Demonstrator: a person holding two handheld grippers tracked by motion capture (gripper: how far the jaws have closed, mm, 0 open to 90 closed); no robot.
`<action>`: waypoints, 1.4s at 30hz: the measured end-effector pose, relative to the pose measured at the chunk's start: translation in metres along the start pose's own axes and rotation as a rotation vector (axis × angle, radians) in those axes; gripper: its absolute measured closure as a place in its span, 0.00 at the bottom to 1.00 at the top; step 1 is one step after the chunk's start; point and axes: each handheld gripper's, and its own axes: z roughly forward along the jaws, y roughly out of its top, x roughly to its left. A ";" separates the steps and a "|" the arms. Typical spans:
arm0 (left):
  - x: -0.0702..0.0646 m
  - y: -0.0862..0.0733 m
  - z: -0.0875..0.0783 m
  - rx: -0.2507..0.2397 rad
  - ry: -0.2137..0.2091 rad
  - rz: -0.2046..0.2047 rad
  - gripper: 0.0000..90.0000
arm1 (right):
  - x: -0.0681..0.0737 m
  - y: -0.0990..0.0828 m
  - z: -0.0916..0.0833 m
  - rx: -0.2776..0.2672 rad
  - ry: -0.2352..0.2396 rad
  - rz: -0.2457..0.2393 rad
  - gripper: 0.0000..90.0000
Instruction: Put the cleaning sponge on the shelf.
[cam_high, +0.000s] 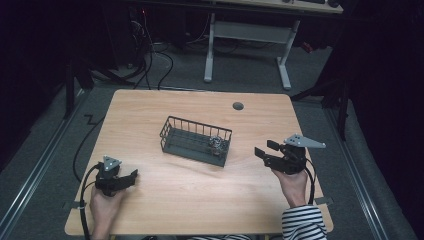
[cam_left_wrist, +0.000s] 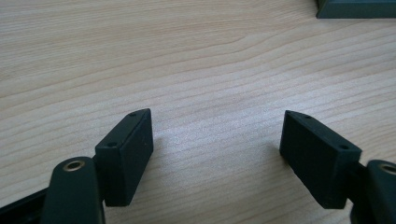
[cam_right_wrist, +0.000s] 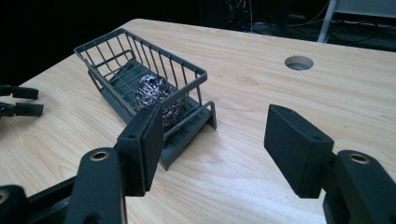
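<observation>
A dark grey wire basket (cam_high: 195, 140) holding a steel-wool scouring ball (cam_high: 218, 143) sits mid-frame on the light wooden bench (cam_high: 200, 195); left gripper (cam_high: 131, 176) and right gripper (cam_high: 264, 149) flank it, jaws open, empty.

Basket (cam_high: 196, 140) mid-table (cam_high: 165, 200); scouring ball (cam_high: 218, 144) in its right end; cable hole (cam_high: 238, 106) behind.
</observation>
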 end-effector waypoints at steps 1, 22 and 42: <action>0.000 0.000 0.000 0.000 0.000 0.000 0.29 | -0.002 -0.004 -0.003 -0.005 -0.002 0.009 0.42; 0.000 0.000 0.000 0.000 0.000 0.000 0.29 | -0.009 -0.044 0.008 0.014 -0.007 0.068 0.42; 0.000 0.000 0.000 0.000 0.000 0.000 0.29 | -0.016 -0.071 0.034 0.084 -0.058 0.090 0.42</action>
